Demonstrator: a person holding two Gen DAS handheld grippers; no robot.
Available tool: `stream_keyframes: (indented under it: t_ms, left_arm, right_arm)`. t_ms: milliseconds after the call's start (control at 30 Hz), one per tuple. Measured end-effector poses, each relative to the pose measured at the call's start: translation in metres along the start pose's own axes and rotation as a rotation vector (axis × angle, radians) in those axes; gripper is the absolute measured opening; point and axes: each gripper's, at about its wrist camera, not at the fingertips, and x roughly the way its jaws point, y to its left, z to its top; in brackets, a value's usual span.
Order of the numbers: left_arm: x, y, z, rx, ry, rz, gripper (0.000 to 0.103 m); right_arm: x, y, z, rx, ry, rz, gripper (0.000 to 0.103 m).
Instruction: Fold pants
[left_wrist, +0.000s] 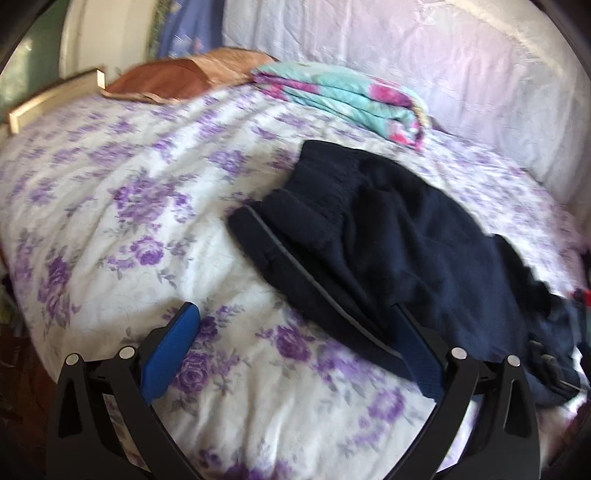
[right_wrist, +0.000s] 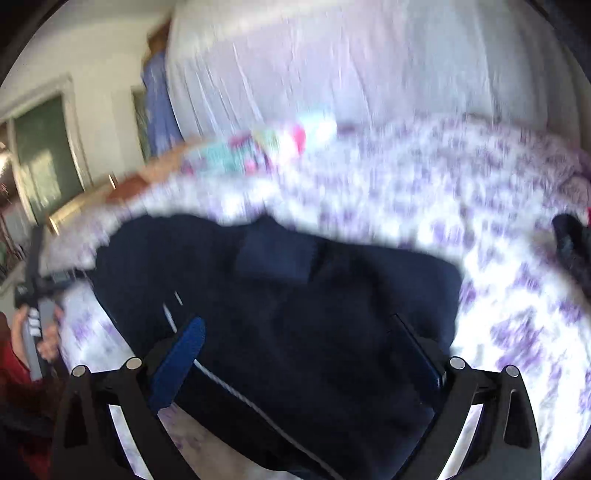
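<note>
While the soft navy fleece pants lie rumpled on the bed's purple-flowered white quilt, a grey stripe along one seam, my left gripper is spread empty beside them, and my right gripper gapes wide above them, grasping nothing.

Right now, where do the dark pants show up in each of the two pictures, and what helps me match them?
Left wrist view: the dark pants lie right of centre on the flowered bedspread, reaching the lower right edge.
Right wrist view: the pants fill the lower middle, blurred, just ahead of the open fingers.
Shared landmark: the folded teal and pink blanket lies beyond the pants in both views.
</note>
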Motion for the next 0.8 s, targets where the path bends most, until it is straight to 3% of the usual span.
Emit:
stream_keyframes:
  t_ms: [100,167,300,400,567,700,800]
  left_arm:
    - [-0.007,0.013,0.006,-0.069,0.046,-0.161,0.099]
    - [-0.006,0.024,0.011,-0.152,0.086,-0.285,0.098]
    - [0.008,0.038,0.020,-0.268,0.124,-0.378,0.098]
    - [0.021,0.042,0.031,-0.329,0.157,-0.407,0.098]
    - [0.039,0.025,0.043,-0.317,0.178,-0.390,0.099]
    - [0.052,0.013,0.045,-0.313,0.138,-0.367,0.099]
    - [0.053,0.018,0.046,-0.352,0.099,-0.391,0.099]
  right_arm:
    - [0.002,-0.019,-0.006,0.062,0.007,-0.029,0.100]
    - [0.006,-0.033,-0.013,0.149,0.026,0.023,0.100]
    - [0.006,-0.056,-0.021,0.280,0.005,0.107,0.100]
    - [0.004,-0.058,-0.025,0.308,-0.007,0.130,0.100]
    - [0.001,-0.059,-0.028,0.328,-0.013,0.150,0.100]
    - [0.001,-0.062,-0.029,0.344,-0.017,0.163,0.100]
    - [0.002,-0.061,-0.029,0.342,-0.016,0.160,0.100]
